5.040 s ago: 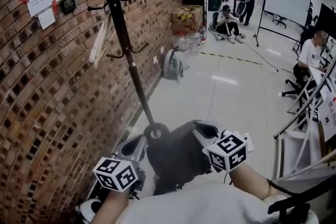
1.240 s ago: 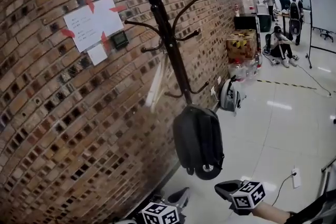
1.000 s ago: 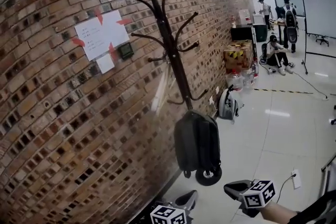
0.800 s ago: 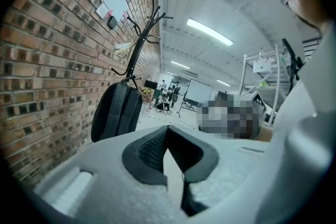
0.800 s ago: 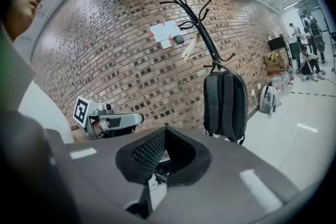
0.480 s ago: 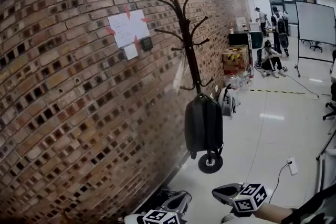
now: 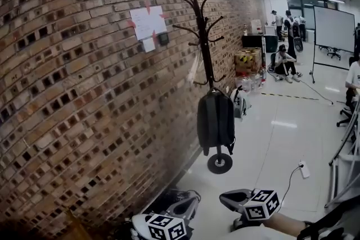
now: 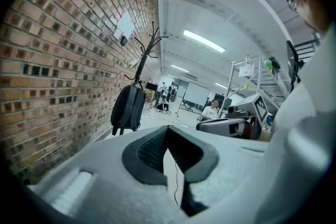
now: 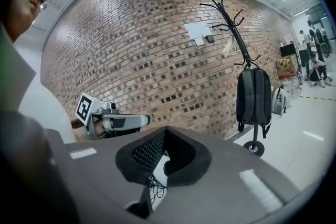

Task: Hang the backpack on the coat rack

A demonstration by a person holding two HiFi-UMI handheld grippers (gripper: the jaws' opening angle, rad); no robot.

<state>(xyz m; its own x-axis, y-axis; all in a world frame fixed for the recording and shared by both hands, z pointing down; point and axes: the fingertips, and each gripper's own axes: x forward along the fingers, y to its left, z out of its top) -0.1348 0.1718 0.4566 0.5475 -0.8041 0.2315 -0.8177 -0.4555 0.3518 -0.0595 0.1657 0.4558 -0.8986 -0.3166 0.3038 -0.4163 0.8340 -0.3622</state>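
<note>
Left gripper: jaws pressed together, nothing between them. Right gripper: likewise closed and empty (both sit low in the head view, well apart from the rack). Backpack hangs upright on the coat rack beside the brick wall, touched by neither gripper.

- The left gripper has its 2 jaws pressed together, with nothing between them.
- A dark backpack hangs on the coat rack beside the brick wall.
- The right gripper shows at the right, with its marker cube.
- People sit far behind, too small to detail.
</note>
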